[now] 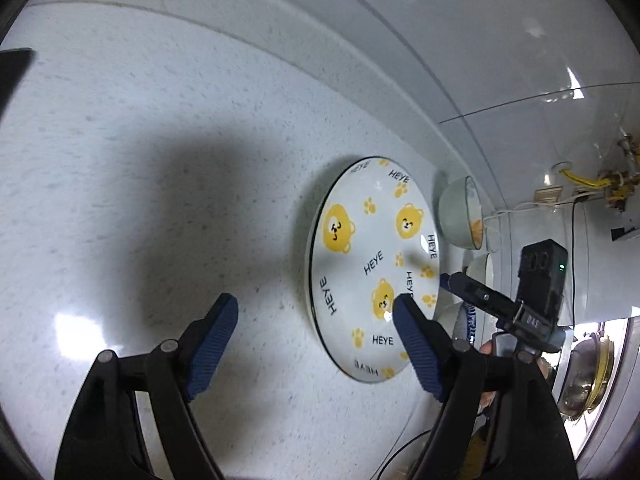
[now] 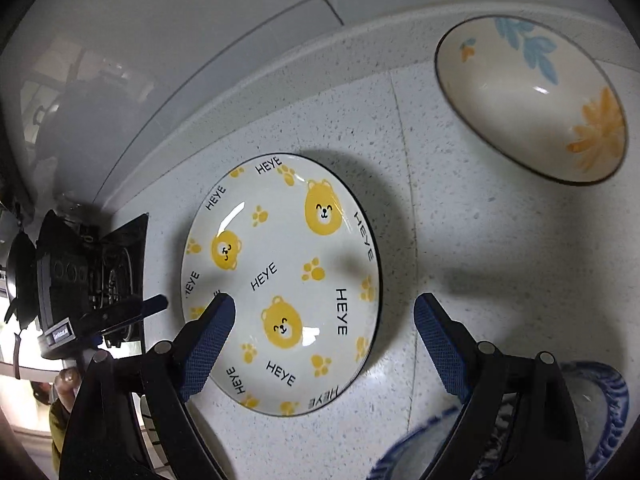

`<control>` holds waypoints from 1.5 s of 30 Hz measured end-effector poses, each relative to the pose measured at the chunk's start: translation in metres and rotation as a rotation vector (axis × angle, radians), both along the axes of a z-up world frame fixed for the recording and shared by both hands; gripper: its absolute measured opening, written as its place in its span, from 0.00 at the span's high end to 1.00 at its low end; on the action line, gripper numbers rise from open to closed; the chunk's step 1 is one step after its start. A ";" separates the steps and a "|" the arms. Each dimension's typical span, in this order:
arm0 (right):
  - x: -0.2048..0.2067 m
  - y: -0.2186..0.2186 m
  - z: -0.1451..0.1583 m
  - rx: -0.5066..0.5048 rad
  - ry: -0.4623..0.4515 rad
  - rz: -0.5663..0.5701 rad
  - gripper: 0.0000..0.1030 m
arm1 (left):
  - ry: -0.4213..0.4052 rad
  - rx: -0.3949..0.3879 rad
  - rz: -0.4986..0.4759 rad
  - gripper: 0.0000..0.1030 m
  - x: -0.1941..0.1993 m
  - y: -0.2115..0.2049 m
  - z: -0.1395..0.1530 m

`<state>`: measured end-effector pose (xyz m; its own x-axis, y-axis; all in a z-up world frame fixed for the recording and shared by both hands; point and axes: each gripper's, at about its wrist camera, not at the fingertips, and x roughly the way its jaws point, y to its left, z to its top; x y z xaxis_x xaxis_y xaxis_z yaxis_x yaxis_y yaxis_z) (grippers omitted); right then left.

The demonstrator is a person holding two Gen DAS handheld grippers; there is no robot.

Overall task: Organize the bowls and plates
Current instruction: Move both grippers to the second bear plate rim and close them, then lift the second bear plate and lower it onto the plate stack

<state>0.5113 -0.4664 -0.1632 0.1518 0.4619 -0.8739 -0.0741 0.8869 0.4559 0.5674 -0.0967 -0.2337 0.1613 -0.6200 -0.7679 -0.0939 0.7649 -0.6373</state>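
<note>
Bear plate (image 2: pixel 282 284): flat on the speckled counter (image 2: pixel 480 260), near the backsplash.
Floral bowl (image 2: pixel 532 104): apart, beyond it.
Left gripper (image 1: pixel 316 316): wide, empty.
Right gripper (image 2: pixel 324 312): wide, hovering over the plate.

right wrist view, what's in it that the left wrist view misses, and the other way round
Only the right wrist view shows the inside of the flower bowl, with blue leaves and an orange flower, plus a blue patterned dish at the bottom edge. Only the left wrist view shows a wide bare stretch of countertop and yellow pipe fittings on the wall. Both show the bear plate flat on the counter, and both open grippers, left gripper and right gripper.
</note>
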 end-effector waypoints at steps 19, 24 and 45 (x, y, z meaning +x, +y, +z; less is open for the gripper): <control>0.008 0.030 -0.002 -0.154 0.016 0.134 0.37 | 0.070 -0.056 -0.052 0.76 0.018 -0.036 -0.034; 0.010 0.024 -0.012 -0.155 0.048 0.115 0.53 | 0.096 -0.083 -0.039 0.81 0.020 -0.029 -0.037; -0.056 0.071 0.015 -0.093 -0.003 0.159 0.86 | 0.108 -0.094 0.069 0.93 -0.031 0.044 -0.025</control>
